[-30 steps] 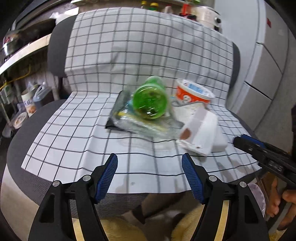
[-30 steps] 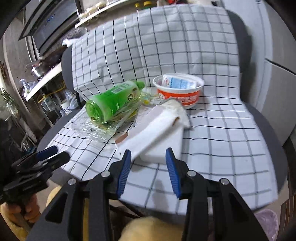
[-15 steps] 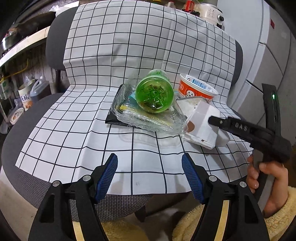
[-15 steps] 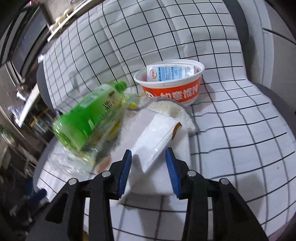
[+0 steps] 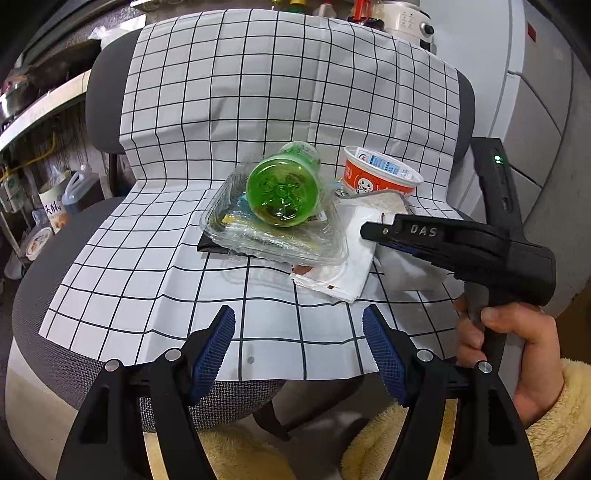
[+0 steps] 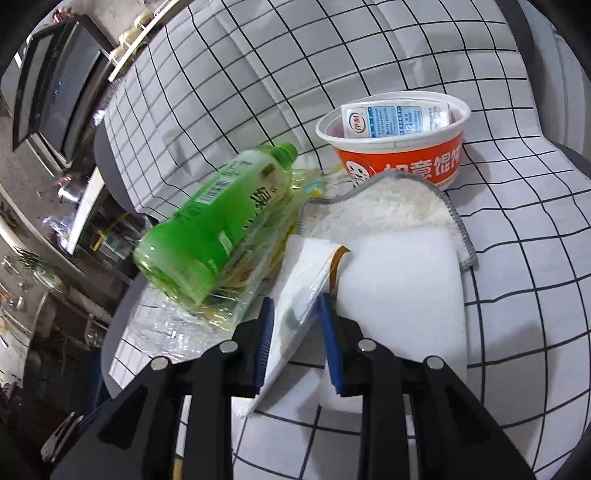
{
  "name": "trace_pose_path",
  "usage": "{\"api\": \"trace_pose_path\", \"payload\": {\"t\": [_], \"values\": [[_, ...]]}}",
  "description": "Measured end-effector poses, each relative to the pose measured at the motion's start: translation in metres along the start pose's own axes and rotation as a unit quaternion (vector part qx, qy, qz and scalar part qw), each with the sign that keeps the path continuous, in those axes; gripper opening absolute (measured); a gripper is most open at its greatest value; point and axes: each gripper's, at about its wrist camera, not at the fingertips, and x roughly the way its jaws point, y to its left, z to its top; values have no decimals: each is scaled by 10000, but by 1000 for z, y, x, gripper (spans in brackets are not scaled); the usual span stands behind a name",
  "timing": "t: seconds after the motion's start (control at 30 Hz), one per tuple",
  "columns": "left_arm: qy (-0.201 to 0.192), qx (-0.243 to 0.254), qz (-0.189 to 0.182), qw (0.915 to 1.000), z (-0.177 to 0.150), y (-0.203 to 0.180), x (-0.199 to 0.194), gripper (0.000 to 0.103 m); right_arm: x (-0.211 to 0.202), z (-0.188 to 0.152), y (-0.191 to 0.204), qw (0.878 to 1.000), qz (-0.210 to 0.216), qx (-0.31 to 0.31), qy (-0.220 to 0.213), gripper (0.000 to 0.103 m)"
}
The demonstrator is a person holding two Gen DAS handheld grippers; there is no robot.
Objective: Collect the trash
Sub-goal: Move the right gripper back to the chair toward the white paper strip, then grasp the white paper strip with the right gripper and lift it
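Observation:
Trash lies on a chair draped with a checked cloth (image 5: 147, 280). A green plastic bottle (image 5: 282, 190) (image 6: 218, 225) rests on a clear plastic tray (image 5: 273, 236). An orange instant-food bowl (image 5: 380, 177) (image 6: 399, 147) holds a small milk carton (image 6: 395, 120). A white paper packet (image 6: 303, 295) (image 5: 343, 266) lies beside a white sponge block (image 6: 402, 284) and a white cloth (image 6: 380, 206). My right gripper (image 6: 295, 332) is open with its fingers on either side of the paper packet. My left gripper (image 5: 299, 350) is open and empty over the seat's front edge.
A grey cabinet (image 5: 535, 110) stands right of the chair. Shelves with jars and containers (image 5: 51, 206) are at the left. Appliances and bottles (image 5: 399, 18) sit behind the chair back. My right hand (image 5: 517, 350) holds its gripper at the chair's right side.
My right gripper has moved forward and down onto the trash pile, and its fingers now straddle the paper packet. My left gripper has stayed back, open.

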Motion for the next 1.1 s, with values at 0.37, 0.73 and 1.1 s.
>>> {"api": "trace_pose_path", "payload": {"t": [0.37, 0.73, 1.1], "values": [[-129, -153, 160, 9997, 0, 16, 3, 72, -18, -50, 18, 9995, -104, -291, 37, 27], [-125, -383, 184, 9990, -6, 42, 3, 72, 11, -33, 19, 9994, -289, 61, -164, 26], [-32, -212, 294, 9993, -4, 24, 13, 72, -73, -31, 7, 9954, -385, -438, -756, 3]]}}
